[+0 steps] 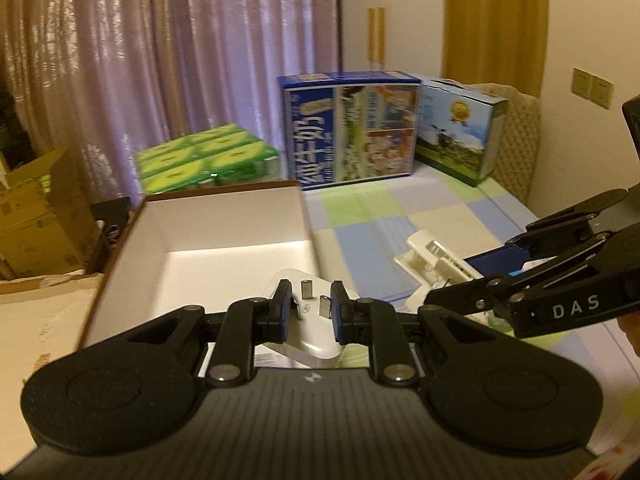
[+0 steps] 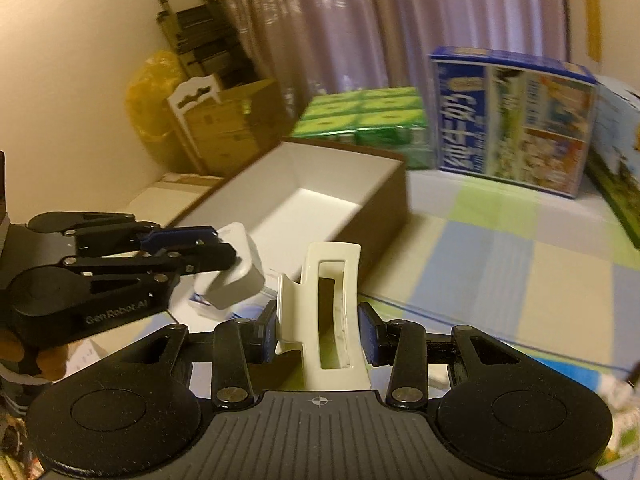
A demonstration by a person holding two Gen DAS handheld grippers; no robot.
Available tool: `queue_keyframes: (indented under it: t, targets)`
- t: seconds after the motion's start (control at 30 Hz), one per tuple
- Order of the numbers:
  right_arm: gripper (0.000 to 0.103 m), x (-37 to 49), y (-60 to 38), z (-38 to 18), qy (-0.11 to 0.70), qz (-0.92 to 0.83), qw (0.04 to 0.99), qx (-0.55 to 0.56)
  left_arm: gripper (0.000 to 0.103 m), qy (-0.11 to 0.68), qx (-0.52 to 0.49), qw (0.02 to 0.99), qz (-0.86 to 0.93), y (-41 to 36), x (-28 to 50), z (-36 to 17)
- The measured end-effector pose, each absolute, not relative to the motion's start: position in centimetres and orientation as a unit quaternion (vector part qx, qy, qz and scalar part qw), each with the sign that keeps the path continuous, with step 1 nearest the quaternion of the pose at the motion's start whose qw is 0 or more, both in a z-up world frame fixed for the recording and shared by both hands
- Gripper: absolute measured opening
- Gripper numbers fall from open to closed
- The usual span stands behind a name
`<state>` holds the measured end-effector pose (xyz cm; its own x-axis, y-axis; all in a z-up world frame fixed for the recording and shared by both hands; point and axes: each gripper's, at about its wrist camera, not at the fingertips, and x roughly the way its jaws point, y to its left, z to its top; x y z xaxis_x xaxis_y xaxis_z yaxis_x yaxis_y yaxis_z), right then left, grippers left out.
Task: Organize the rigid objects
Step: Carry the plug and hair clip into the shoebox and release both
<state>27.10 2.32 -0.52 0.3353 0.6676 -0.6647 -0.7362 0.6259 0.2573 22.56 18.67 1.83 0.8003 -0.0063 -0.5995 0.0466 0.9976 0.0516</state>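
My left gripper (image 1: 307,312) is shut on a white plug adapter (image 1: 310,330) with metal prongs, held just at the near right corner of an open box (image 1: 224,224) with a white inside and brown outside. In the right wrist view the left gripper (image 2: 224,246) holds the same adapter (image 2: 238,276) near the box (image 2: 304,200). My right gripper (image 2: 318,332) is shut on a cream-white hair claw clip (image 2: 326,312), held above the mat. The clip also shows in the left wrist view (image 1: 430,258) in the right gripper (image 1: 476,276).
A checkered pastel mat (image 1: 404,216) covers the surface. Behind the box stand a green carton pack (image 1: 204,160), a blue milk carton box (image 1: 352,128) and another printed box (image 1: 460,132). Cardboard boxes (image 1: 36,216) sit at the left. A small white-blue item (image 2: 208,304) lies under the adapter.
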Motion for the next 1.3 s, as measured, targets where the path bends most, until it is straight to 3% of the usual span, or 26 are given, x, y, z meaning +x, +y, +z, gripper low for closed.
queue_keyframes:
  t: [0.6, 1.3]
  targets:
    - [0.037, 30.8, 15.4, -2.4, 0.418, 0.426, 0.801, -0.047, 0.016, 0.337, 0.022, 0.941, 0.028, 29.3, 25.8, 0.4]
    - [0.037, 37.8, 19.8, -8.6, 0.469, 0.365, 0.799, -0.091, 0.016, 0.415, 0.009, 0.910, 0.012, 33.3, 34.9, -6.9]
